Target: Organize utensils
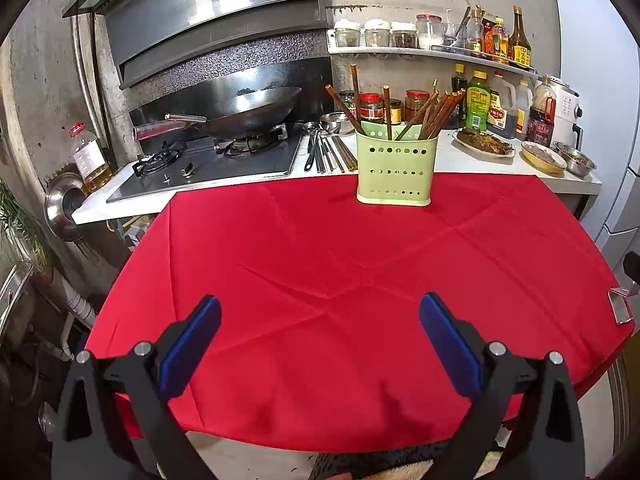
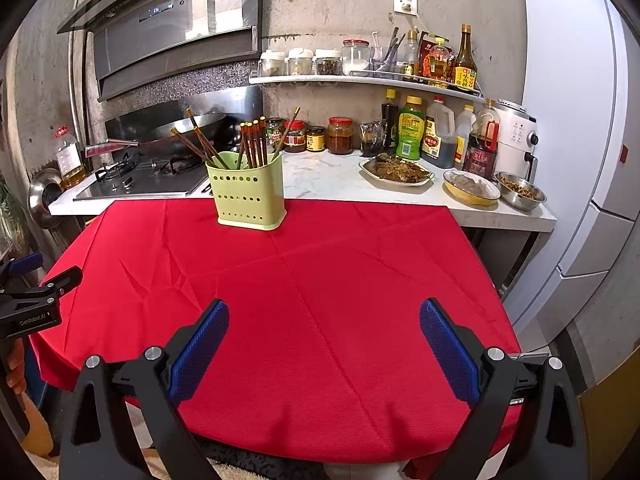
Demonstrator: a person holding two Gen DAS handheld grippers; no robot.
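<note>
both grippers hover low over the near edge of the red cloth (image 1: 320, 280), each with its blue pads spread wide and nothing between them: the left gripper (image 1: 320, 344) and the right gripper (image 2: 324, 344) are both empty.

the task's things sit far from them. a green holder (image 1: 395, 168) stands upright at the back edge of the cloth, already bristling with brown chopsticks (image 1: 432, 114) that lean at different angles. more utensils (image 1: 328, 152) lie flat on the counter (image 1: 460, 160) just behind and to the left of the holder, between it and the stove (image 1: 208, 164); they look like dark chopsticks and at least 1 metal spoon or ladle (too small to count or sort).

judging by look, these loose pieces are light, thin, stiff and smooth, so they are likely to roll or slide in the pads. lying flat on hard stone, they leave little room for a finger to get under. a grip near the middle of the shaft, across its length, should keep a piece from tipping; the metal ones seem the slipperiest. the holder looks like light perforated plastic and may skid or tip if a piece is pushed in at an angle, especially with the leaning chopsticks crowding its mouth.
</note>
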